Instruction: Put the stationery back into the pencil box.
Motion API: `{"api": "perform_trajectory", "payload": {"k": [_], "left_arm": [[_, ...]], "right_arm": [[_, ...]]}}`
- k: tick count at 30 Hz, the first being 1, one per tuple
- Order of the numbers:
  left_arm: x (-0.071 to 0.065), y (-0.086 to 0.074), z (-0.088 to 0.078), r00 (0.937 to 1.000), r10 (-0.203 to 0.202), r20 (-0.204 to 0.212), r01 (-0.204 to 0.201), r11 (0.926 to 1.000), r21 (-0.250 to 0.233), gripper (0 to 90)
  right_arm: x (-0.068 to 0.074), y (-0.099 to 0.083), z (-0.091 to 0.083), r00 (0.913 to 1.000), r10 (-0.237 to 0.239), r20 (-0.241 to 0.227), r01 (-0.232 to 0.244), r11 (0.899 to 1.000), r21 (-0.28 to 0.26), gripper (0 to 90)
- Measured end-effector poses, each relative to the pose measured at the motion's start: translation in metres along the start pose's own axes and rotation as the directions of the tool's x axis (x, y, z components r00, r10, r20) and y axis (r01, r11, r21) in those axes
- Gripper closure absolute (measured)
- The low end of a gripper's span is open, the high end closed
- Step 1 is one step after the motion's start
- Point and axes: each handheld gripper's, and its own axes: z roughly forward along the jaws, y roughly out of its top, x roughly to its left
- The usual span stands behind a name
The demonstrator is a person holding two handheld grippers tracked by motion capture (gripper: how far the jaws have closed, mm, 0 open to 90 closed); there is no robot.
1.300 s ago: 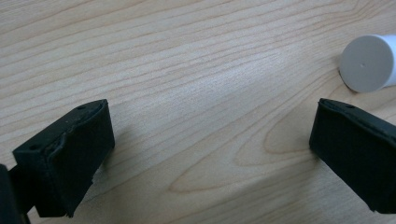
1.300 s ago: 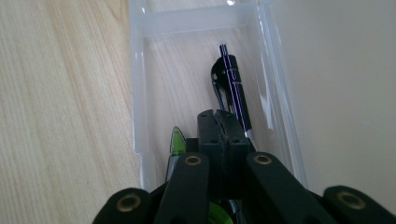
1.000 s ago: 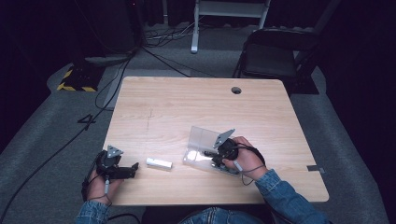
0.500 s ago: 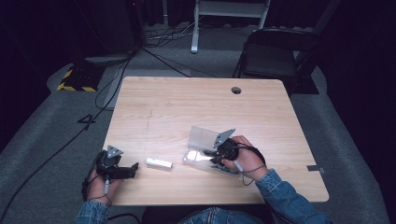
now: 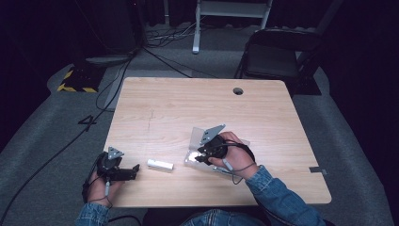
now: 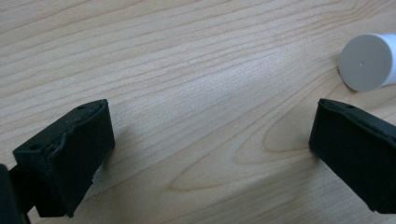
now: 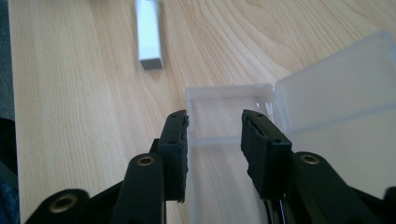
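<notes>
Resting on the table (image 5: 188, 101) toward its near edge, the clear plastic box (image 7: 327, 107) lies with its lid thrown open, and the right gripper (image 7: 215, 140) hovers over its tray; the jaws have just been opening, stand parted and hold nothing. A careless withdrawal could catch the light box's wall and drag or flip it. The white tube (image 5: 160, 165) lies between the grippers near the same edge, just ahead of the wide-open, empty left gripper (image 6: 210, 154), and could roll if clipped off-centre.
</notes>
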Motion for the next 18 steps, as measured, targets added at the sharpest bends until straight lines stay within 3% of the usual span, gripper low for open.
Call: {"api": "perform_trajectory", "payload": {"k": [10, 18], "left_arm": [[0.000, -0.002, -0.002, 1.0000, 0.000, -0.001, 0.000, 1.0000, -0.003, 0.3], [-0.001, -0.002, -0.002, 1.0000, -0.004, -0.004, 0.004, 1.0000, -0.002, 0.3]], "right_arm": [[0.007, 0.023, 0.015, 0.9998, -0.015, -0.011, 0.014, 0.999, -0.030, 52.0], [0.012, 0.035, 0.029, 0.9991, -0.024, -0.035, 0.023, 0.999, -0.026, 50.2]]}}
